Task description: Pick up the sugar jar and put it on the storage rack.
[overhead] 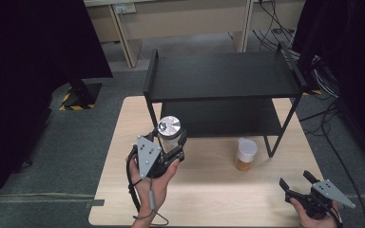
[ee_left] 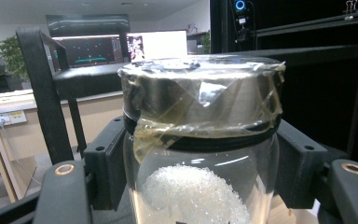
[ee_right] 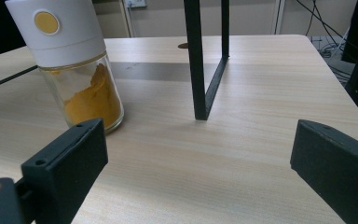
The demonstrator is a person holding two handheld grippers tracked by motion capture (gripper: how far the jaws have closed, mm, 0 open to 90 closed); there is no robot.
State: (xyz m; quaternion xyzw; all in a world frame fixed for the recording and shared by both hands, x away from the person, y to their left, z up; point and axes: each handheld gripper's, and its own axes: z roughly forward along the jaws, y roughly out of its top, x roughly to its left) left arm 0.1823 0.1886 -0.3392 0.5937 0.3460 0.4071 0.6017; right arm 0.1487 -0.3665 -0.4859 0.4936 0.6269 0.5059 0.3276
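My left gripper (overhead: 172, 145) is shut on a glass jar (overhead: 169, 134) with a shiny metal lid, lifted over the left half of the table. Up close, the jar (ee_left: 200, 154) has tape across its lid and white crystals inside, with a black jaw pressed on each side. A second jar (overhead: 245, 154) with a white cap and orange powder stands upright on the table near the rack's front right leg. That same jar (ee_right: 74, 60) sits to the upper left of my right gripper (ee_right: 200, 163), which is open and empty. In the high view my right gripper (overhead: 295, 181) rests at the table's front right corner.
A black two-tier rack (overhead: 223, 76) stands on the back half of the wooden table (overhead: 209, 190). Its thin front right leg (ee_right: 196, 60) rises just beyond my right gripper. Cables lie on the floor at the far right.
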